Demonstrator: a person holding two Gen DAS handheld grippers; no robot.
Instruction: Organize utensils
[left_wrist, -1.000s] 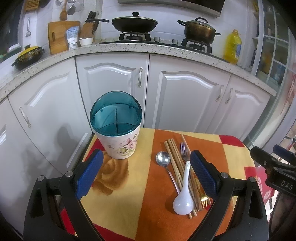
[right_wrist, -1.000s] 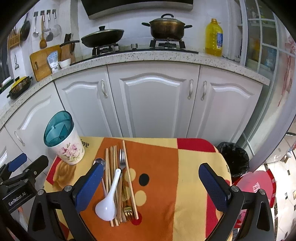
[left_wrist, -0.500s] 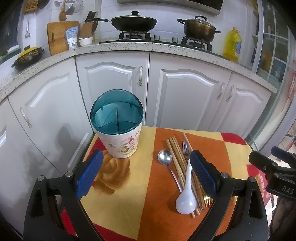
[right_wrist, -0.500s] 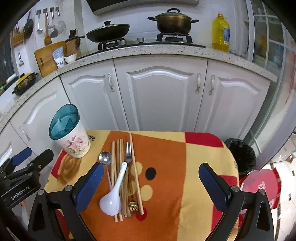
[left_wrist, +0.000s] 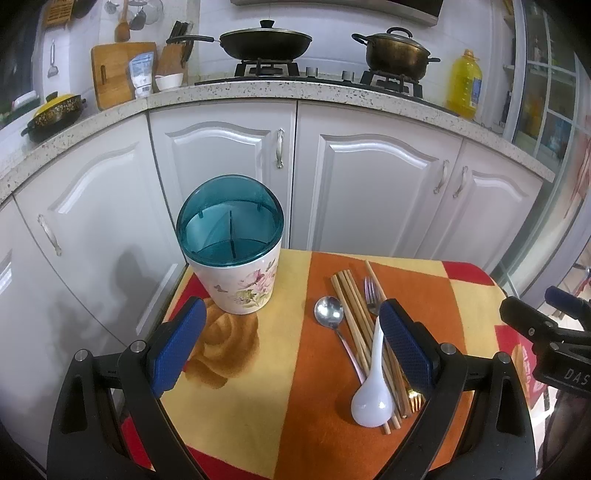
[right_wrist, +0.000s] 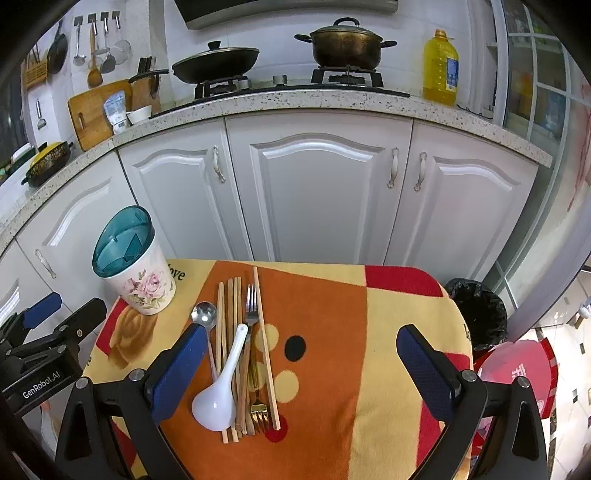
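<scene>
Utensil bundle (right_wrist: 242, 354) is lying lengthwise on the table (right_wrist: 332, 369), under the right gripper (right_wrist: 301, 373) and nearer its left finger; both grippers' jaws are gaping wide, holding nothing; holder (left_wrist: 231, 243) is standing ahead of the left gripper (left_wrist: 291, 349).

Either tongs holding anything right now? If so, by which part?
Nothing held. Left tongs and right tongs are both open above the table; the white spoon lies untouched on the utensil pile.
</scene>
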